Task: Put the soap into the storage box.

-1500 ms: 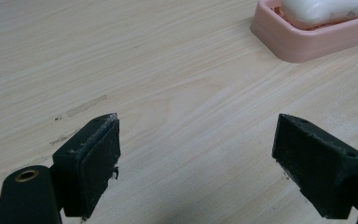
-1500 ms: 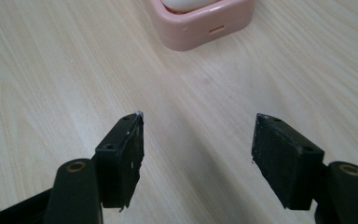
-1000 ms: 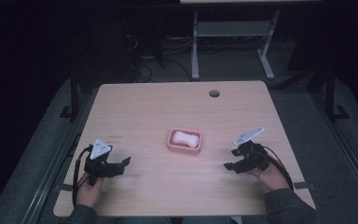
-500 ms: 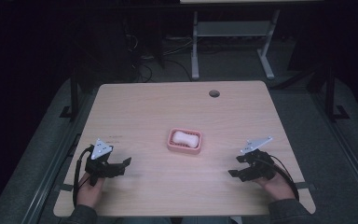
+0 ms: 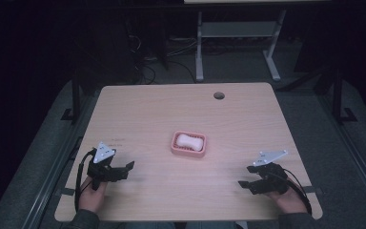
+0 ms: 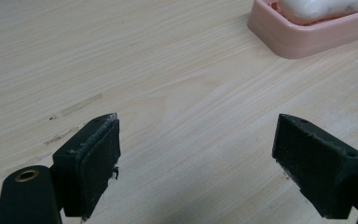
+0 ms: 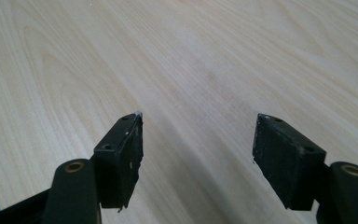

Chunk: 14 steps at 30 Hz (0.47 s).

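We hold both grippers — left (image 5: 124, 169), right (image 5: 248, 185) — fingers spread and empty; the soap (image 5: 189, 141) sits untouched in its pink dish (image 5: 175, 148).

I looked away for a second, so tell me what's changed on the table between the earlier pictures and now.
The right tongs have slid back toward the person's edge of the table and a little lower, their jaws just opening slightly with nothing between them. The left tongs stayed put, open and empty. The pink soap dish with its white soap hasn't moved.
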Tool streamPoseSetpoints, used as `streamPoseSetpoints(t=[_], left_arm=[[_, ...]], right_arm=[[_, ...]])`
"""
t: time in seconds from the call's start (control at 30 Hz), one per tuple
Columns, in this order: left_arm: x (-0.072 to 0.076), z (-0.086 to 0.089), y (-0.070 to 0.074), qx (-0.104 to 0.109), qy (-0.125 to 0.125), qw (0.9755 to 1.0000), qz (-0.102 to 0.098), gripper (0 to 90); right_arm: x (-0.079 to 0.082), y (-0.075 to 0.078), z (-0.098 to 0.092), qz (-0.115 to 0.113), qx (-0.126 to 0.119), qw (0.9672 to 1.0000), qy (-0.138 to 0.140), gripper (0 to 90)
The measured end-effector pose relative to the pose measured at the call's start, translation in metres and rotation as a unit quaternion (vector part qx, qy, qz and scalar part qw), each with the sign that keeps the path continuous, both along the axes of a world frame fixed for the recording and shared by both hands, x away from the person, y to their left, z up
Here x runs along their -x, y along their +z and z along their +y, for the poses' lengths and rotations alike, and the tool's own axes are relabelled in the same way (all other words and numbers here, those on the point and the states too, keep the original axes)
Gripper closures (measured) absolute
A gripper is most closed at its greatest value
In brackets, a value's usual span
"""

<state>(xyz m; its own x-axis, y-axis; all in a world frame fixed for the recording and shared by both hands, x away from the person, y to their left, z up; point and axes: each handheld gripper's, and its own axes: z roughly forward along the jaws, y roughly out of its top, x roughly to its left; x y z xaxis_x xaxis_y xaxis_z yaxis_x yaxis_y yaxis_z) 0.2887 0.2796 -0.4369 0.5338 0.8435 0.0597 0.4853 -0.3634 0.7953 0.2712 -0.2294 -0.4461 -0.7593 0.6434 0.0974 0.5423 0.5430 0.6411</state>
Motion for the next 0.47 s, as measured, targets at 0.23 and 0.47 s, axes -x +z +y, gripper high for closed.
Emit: streamPoseSetpoints(t=[0.23, 0.47], left_arm=[[0.000, -0.001, 0.000, 0.000, -0.003, 1.0000, -0.004, 14.7], [0.000, -0.002, 0.000, 0.001, -0.002, 1.0000, -0.005, 14.7]], right_arm=[[0.014, -0.003, -0.006, 0.000, -0.008, 0.9999, -0.007, 26.9], [0.028, -0.001, -0.005, -0.004, -0.013, 0.9998, -0.016, 22.5]])
